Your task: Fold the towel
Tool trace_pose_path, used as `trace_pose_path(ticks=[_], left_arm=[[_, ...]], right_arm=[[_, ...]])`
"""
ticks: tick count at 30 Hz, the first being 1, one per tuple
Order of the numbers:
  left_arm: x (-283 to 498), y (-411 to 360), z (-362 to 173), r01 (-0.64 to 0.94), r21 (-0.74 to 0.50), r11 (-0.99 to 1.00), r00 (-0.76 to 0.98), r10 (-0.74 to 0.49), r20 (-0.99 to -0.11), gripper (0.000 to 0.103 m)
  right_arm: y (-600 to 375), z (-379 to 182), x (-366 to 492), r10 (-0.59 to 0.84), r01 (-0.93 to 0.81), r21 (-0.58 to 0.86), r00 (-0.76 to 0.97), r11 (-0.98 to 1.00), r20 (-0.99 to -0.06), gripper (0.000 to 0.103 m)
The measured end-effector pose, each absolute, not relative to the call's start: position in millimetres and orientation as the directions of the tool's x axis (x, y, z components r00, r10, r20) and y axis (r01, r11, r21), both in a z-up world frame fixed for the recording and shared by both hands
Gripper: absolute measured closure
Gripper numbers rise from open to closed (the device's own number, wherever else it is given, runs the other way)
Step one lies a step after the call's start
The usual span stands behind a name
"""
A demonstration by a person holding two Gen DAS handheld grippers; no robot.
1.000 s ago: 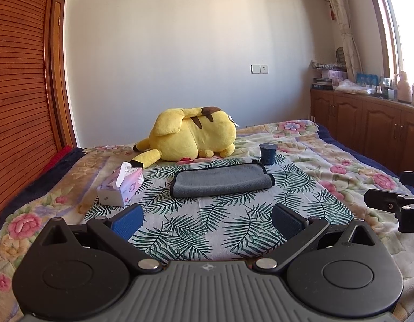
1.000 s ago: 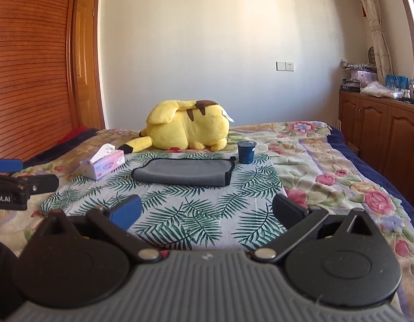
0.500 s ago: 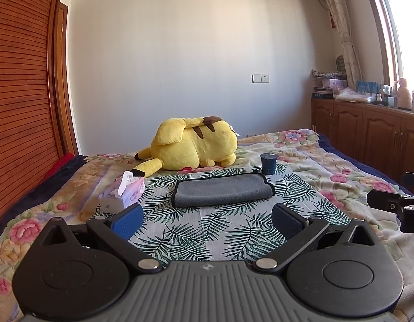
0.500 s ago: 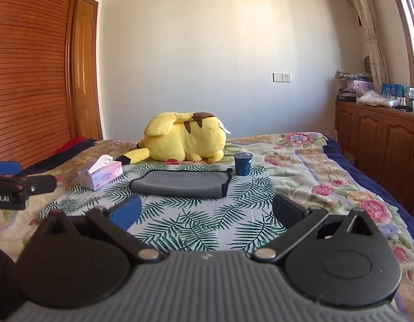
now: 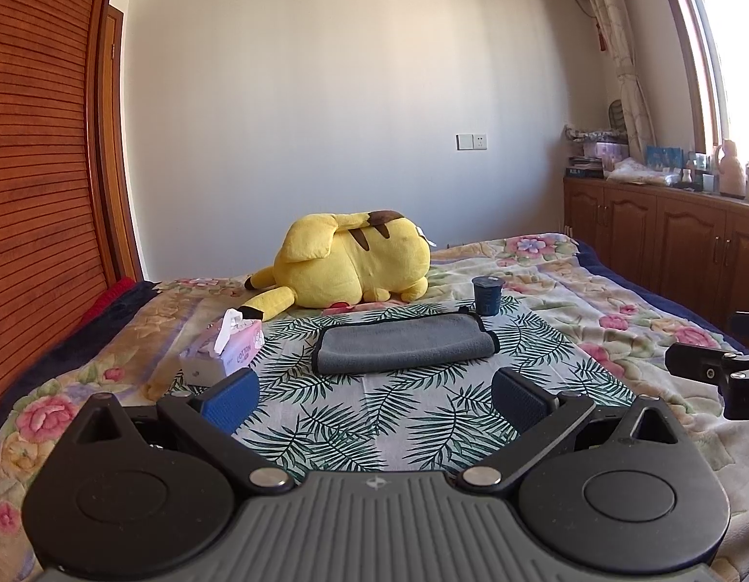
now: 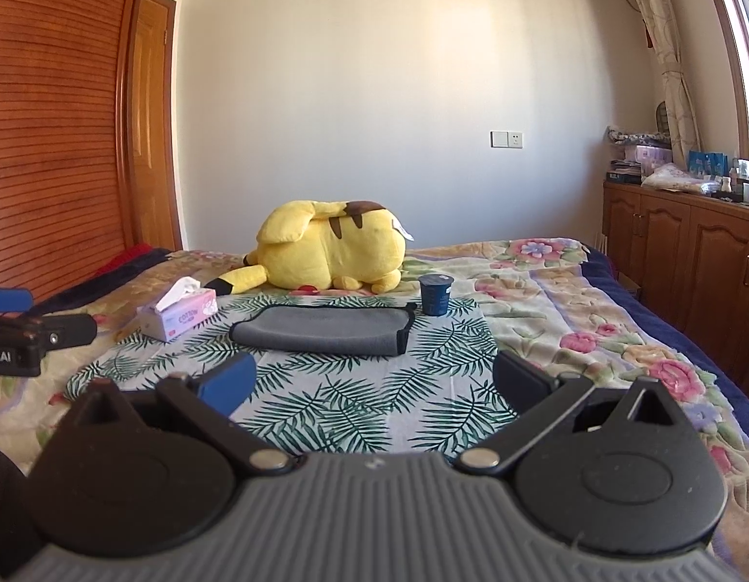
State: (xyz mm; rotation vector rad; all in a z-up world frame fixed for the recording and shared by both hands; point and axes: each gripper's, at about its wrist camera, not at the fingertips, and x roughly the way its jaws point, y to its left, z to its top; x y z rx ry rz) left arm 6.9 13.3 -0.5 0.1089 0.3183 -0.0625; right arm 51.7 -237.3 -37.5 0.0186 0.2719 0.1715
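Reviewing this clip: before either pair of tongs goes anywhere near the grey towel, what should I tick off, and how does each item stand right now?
1. Left tongs open, nothing held: ok.
2. Right tongs open, nothing held: ok.
3. Grey towel in full view, lying on the leaf-print cloth: ok.
4. Towel already doubled over into a long strip, so fold stage: cannot tell whether another fold is due.
5. Dark blue cup stands close to the towel's far right corner: not ok, could be knocked.
6. Tissue box sits apart from the towel's left end: ok.
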Motion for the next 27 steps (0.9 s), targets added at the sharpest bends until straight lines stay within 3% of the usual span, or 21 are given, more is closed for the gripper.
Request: trace_pose_path(ticks=[27], left_arm=[[7.0, 15.2, -1.1, 0.080, 0.098, 0.992, 0.948, -0.045, -0.315, 0.016]], right_arm=[[-239.0, -38.2, 52.1, 0.169, -0.163, 0.044, 0.949, 0.986, -0.266, 0.000]])
